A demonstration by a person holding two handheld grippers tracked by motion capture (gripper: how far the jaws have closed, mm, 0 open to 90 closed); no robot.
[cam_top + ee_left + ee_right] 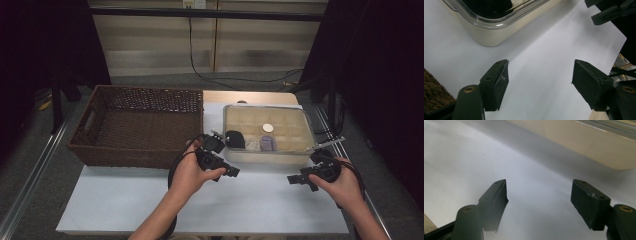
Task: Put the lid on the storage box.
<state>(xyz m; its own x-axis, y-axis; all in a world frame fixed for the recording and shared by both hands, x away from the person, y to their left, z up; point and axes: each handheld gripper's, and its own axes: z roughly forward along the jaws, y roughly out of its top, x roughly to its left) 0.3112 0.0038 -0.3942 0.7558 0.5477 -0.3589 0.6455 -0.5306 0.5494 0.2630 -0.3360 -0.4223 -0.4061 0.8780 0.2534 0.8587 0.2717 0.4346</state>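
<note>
A clear compartment box (300, 150) stands on the white table sheet (250, 205). It holds a black lump (234, 138), a white disc (268, 128), a purple piece (269, 143) and a pale grey piece (253, 145). My left gripper (232, 171) lies just in front of the box's near left corner, open and empty. In the left gripper view the gripper (540, 67) has bare sheet between its jaws, with the box corner (491, 35) ahead on the left. My right gripper (295, 179) is open and empty before the box's near right corner; its own view shows the gripper (539, 187) over bare sheet beside the box wall (599, 147).
A large brown wicker basket (100, 150) stands left of the box, and its weave (434, 95) edges the left gripper view. Black cables run across the floor behind the table. The other gripper (609, 12) shows at the top right of the left gripper view.
</note>
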